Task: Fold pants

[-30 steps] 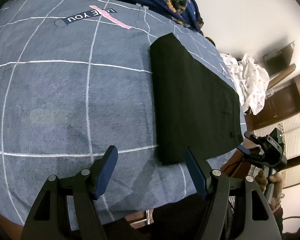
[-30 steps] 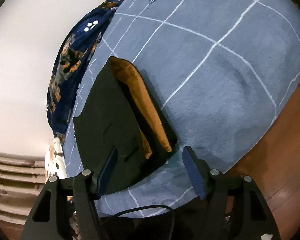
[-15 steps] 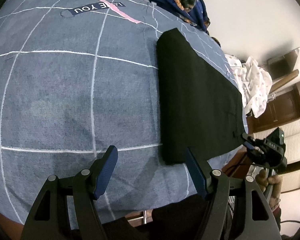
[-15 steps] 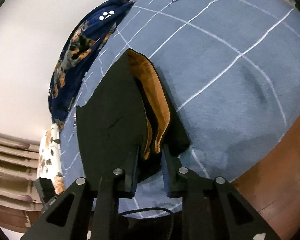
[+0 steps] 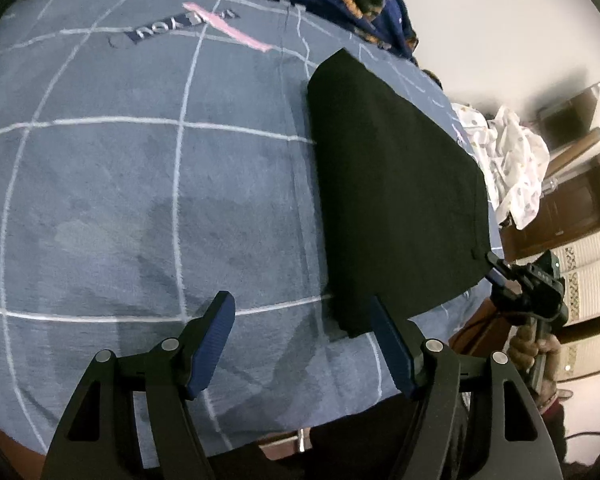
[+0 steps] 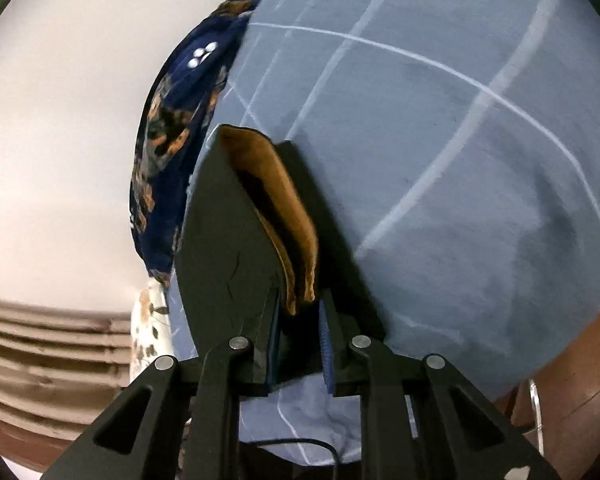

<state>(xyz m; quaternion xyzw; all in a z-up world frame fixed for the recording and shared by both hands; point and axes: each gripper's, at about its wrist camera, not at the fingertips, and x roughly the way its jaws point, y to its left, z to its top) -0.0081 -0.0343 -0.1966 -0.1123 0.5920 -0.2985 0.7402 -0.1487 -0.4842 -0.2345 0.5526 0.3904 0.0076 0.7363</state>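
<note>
Folded black pants (image 5: 392,200) lie on a blue-grey checked bedsheet (image 5: 140,184). In the right wrist view the pants (image 6: 228,248) show a tan-orange lining (image 6: 288,220) at the open waist end. My right gripper (image 6: 298,312) is shut on the waist edge and holds its upper layer raised off the sheet; it also shows at the pants' right corner in the left wrist view (image 5: 496,268). My left gripper (image 5: 300,320) is open and empty above the sheet, its right finger (image 5: 388,340) beside the pants' near left corner.
A dark blue floral blanket (image 6: 172,132) is bunched along the bed's far edge. A white printed cloth (image 5: 508,160) lies beyond the pants. Wooden furniture (image 5: 572,208) stands at the right. The bed's near edge (image 5: 260,432) is just under the left gripper.
My right gripper closed on the pants' waist edge and has lifted it, raising the top layer. My left gripper drifted slightly and stayed open.
</note>
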